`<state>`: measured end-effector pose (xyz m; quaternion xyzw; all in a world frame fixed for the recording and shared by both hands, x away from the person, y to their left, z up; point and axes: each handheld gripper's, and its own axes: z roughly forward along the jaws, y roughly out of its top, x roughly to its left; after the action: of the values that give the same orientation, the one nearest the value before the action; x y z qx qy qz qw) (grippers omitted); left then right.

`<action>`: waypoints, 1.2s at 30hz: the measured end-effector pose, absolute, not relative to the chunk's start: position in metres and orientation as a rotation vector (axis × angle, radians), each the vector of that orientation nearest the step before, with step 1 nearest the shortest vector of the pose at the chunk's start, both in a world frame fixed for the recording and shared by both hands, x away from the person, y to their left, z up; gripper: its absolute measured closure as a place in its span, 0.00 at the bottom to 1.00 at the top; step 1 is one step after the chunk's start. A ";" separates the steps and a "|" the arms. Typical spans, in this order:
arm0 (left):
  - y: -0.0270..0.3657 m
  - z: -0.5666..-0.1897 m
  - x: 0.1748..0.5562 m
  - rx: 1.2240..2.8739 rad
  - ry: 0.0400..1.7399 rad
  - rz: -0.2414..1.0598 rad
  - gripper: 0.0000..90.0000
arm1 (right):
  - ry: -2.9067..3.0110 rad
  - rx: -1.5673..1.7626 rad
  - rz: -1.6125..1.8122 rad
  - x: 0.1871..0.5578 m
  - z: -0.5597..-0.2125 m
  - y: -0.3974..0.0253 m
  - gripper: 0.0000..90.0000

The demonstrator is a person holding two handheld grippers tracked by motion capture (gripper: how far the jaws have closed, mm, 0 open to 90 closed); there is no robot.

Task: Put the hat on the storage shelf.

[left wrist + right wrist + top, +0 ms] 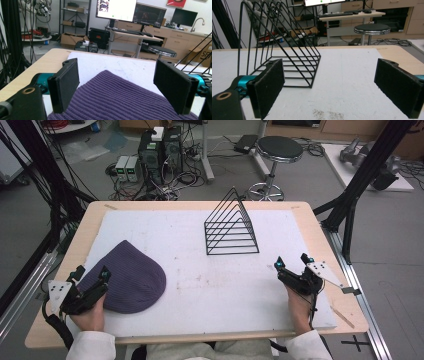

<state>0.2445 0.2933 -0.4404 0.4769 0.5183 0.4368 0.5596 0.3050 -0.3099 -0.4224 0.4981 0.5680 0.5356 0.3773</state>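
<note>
A purple knitted beanie (131, 276) lies flat on the white mat (210, 285) at the front left. My left gripper (91, 272) is open at its left edge, and in the left gripper view the beanie (120, 100) lies between and below the two pads (172, 87). A black wire rack (230, 227) with triangular dividers stands upright right of the mat's middle. My right gripper (292, 261) is open near the front right with nothing between its fingers; the rack (282, 50) stands ahead and left of it.
The mat covers most of a wooden table (320, 227). Behind the table are computer towers (160, 152), cables and a black stool (279, 149). Black frame posts (360, 175) rise at both sides.
</note>
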 end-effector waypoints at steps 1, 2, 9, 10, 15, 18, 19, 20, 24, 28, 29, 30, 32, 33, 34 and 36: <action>0.293 -0.440 0.244 1.126 1.222 1.031 0.23 | 1.453 1.279 1.374 0.305 -0.422 -0.309 0.10; 0.293 -0.440 0.244 1.125 1.219 1.033 0.23 | 1.451 1.280 1.375 0.304 -0.422 -0.309 0.10; 0.292 -0.439 0.245 1.144 1.211 1.041 0.23 | 1.453 1.275 1.376 0.305 -0.422 -0.310 0.10; 0.291 -0.438 0.245 1.154 1.208 1.051 0.23 | 1.454 1.279 1.379 0.304 -0.422 -0.309 0.10; 0.290 -0.432 0.244 1.167 1.182 1.043 0.23 | 1.454 1.279 1.381 0.305 -0.423 -0.309 0.10; 0.288 -0.430 0.245 1.189 1.158 1.051 0.23 | 1.456 1.280 1.382 0.305 -0.423 -0.310 0.10; 0.287 -0.430 0.245 1.203 1.148 1.053 0.23 | 1.456 1.280 1.382 0.305 -0.423 -0.310 0.10; 0.287 -0.430 0.245 1.216 1.141 1.048 0.23 | 1.459 1.277 1.385 0.305 -0.423 -0.309 0.10; 0.283 -0.427 0.247 1.252 1.105 1.025 0.23 | 1.467 1.274 1.384 0.305 -0.423 -0.309 0.10; 0.281 -0.422 0.248 1.307 1.081 1.002 0.22 | 1.468 1.270 1.384 0.305 -0.423 -0.309 0.10; 0.280 -0.421 0.249 1.317 1.076 0.992 0.22 | 1.468 1.270 1.384 0.305 -0.423 -0.309 0.10; 0.280 -0.420 0.250 1.328 1.072 0.982 0.22 | 1.470 1.269 1.383 0.305 -0.423 -0.309 0.10; 0.280 -0.418 0.251 1.352 1.063 0.949 0.21 | 1.470 1.270 1.384 0.305 -0.423 -0.309 0.10; 0.281 -0.417 0.251 1.361 1.058 0.930 0.21 | 1.470 1.267 1.385 0.305 -0.423 -0.309 0.10; 0.281 -0.417 0.252 1.374 1.054 0.915 0.21 | 1.470 1.267 1.385 0.305 -0.423 -0.309 0.10; 0.281 -0.415 0.252 1.399 1.040 0.893 0.21 | 1.471 1.273 1.391 0.305 -0.423 -0.309 0.10</action>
<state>0.2523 0.2811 -0.4150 0.5930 0.4406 0.3786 0.5576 0.3051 -0.3091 -0.4229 0.4954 0.5721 0.5414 0.3663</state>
